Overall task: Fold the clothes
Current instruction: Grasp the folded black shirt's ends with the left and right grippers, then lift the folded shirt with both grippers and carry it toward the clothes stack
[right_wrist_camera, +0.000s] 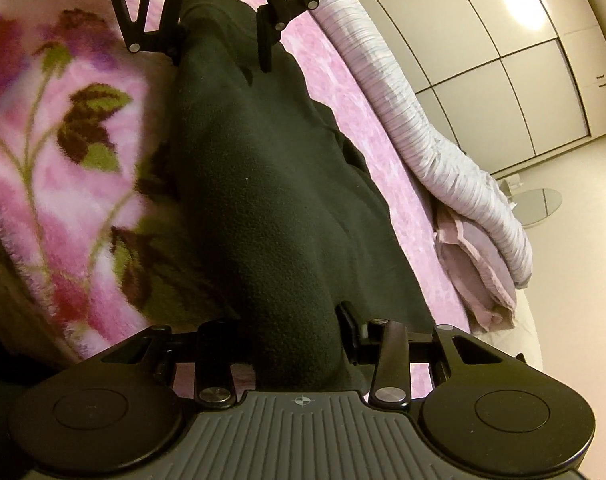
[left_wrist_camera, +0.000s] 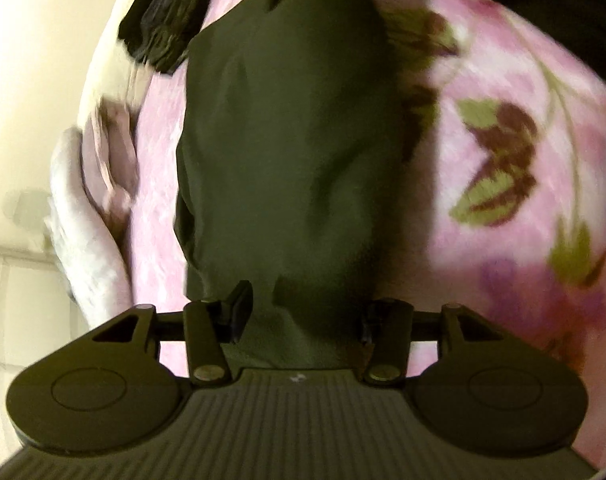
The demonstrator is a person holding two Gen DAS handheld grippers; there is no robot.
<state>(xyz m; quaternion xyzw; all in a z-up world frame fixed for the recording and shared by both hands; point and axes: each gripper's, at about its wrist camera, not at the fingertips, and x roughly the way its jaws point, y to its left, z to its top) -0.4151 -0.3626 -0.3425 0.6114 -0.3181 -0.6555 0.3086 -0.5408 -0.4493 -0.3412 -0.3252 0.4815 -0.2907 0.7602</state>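
Observation:
A dark fleece garment (left_wrist_camera: 287,140) stretches in a long band over the bed between my two grippers. In the left wrist view it runs from the left gripper (left_wrist_camera: 303,308) up the middle of the frame, its bunched end filling the gap between the fingers. In the right wrist view the same garment (right_wrist_camera: 263,184) comes out of the right gripper (right_wrist_camera: 279,324), whose left finger is hidden under cloth. It reaches the left gripper (right_wrist_camera: 223,56) at the top of that view, which pinches the far end. Both grippers are shut on the garment.
A pink floral blanket (right_wrist_camera: 63,140) covers the bed under the garment. A striped pale duvet (right_wrist_camera: 443,152) and a folded pink cloth (right_wrist_camera: 475,280) lie along the bed's edge. A black ribbed cloth (left_wrist_camera: 163,12) lies at the far end. Wardrobe doors (right_wrist_camera: 503,60) stand beyond.

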